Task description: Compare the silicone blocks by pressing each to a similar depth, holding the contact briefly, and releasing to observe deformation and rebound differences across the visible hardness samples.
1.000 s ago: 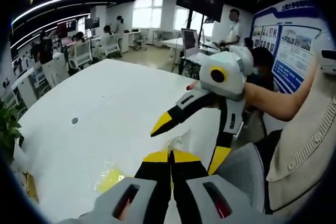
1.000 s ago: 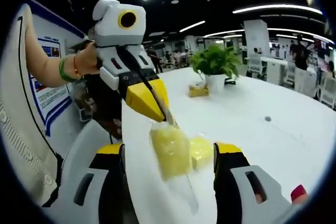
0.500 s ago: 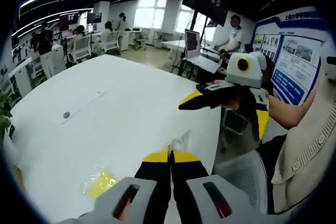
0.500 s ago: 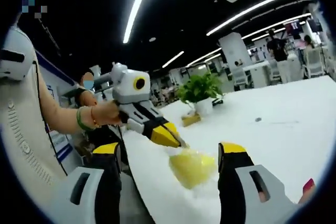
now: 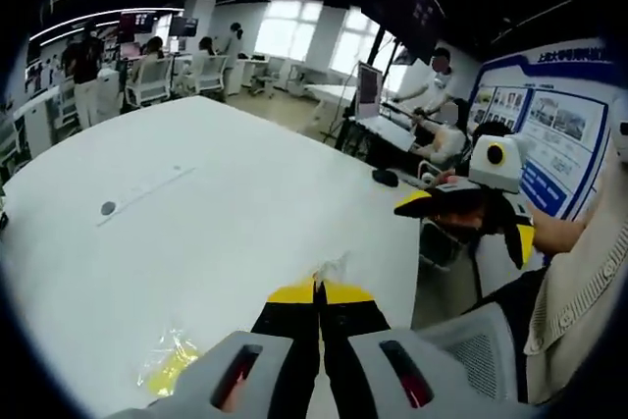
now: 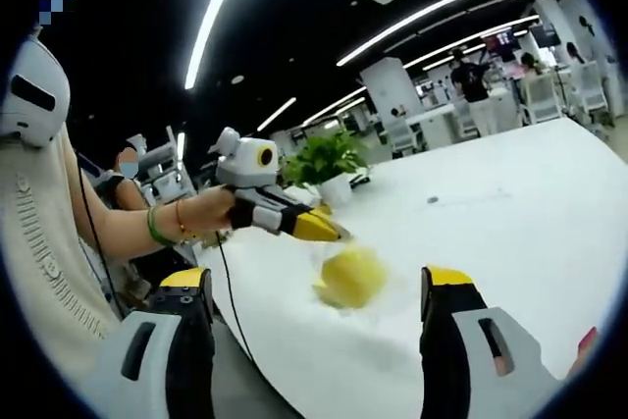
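Observation:
My left gripper (image 5: 316, 288) is shut, its yellow tips pinching a corner of a clear plastic bag (image 5: 334, 266). In the right gripper view the left gripper (image 6: 340, 235) comes in from the left, and a yellow silicone block (image 6: 351, 277) hangs in the bag just under its tips, above the white table (image 6: 491, 203). My right gripper (image 6: 319, 282) stands open, its jaws wide apart on either side of the block and short of it. It shows as the open right gripper (image 5: 459, 228) at the table's right edge. A second wrapped yellow block (image 5: 167, 372) lies on the table.
A potted plant (image 6: 329, 159) stands on the table behind the left gripper. The table (image 5: 196, 213) has a round grommet (image 5: 108, 208). A monitor (image 5: 371, 85), office chairs and several people are beyond it. A blue poster wall (image 5: 559, 134) stands at the right.
The right gripper has drawn back from the left gripper and the hanging block, which now look smaller and farther. The left gripper has stayed shut on the bag.

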A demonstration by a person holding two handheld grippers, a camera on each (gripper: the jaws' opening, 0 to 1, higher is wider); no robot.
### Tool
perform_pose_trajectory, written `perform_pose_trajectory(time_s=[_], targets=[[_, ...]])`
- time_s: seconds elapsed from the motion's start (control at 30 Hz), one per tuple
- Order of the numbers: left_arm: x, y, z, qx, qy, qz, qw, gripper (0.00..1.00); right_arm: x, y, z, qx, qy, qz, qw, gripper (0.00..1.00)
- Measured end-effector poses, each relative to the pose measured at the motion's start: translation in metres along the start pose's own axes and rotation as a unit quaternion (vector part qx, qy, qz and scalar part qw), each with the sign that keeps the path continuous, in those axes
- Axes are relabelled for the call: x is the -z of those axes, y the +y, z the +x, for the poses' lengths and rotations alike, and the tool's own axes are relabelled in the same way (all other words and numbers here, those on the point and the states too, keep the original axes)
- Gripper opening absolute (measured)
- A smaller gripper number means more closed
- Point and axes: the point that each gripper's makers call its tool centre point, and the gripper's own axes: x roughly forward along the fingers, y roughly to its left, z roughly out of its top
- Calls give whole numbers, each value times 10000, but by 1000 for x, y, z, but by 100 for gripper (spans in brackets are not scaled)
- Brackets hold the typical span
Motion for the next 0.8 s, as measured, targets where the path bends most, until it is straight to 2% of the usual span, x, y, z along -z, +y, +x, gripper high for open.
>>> perform_pose_trajectory(time_s=[0.17, 0.3, 0.37, 0.4, 0.47, 0.53, 0.6, 0.7, 0.73, 0.8], targets=[[2, 10, 24, 180, -38, -296, 9994, 0, 6, -9, -3, 165, 97, 75, 9998, 80], [4, 18, 37, 269, -69, -483, 9984, 0, 4, -17, -7, 268, 52, 137, 9995, 80], [2, 27, 44, 230, -203, -615, 9976, 0, 5, -23, -9, 381, 68, 127, 9992, 78], [2, 29, 48, 259, -246, -858, 9957, 0, 5, -26, -10, 416, 74, 135, 9990, 78], [4, 41, 56, 145, -306, -841, 9959, 0, 7, -30, -11, 483, 106, 177, 9986, 78], [4, 50, 63, 121, -441, -1117, 9927, 0, 7, -33, -13, 544, 118, 190, 9983, 78], [2, 55, 69, 168, -615, -1517, 9864, 0, 6, -36, -15, 574, 123, 216, 9980, 77], [6, 76, 78, -30, -766, -1787, 9809, 0, 8, -40, -15, 567, 204, 249, 9979, 75], [9, 81, 82, -41, -774, -1774, 9811, 0, 9, -44, -15, 605, 249, 220, 9976, 75], [11, 88, 85, -125, -848, -2016, 9757, 0, 8, -47, -15, 647, 303, 181, 9973, 76]])
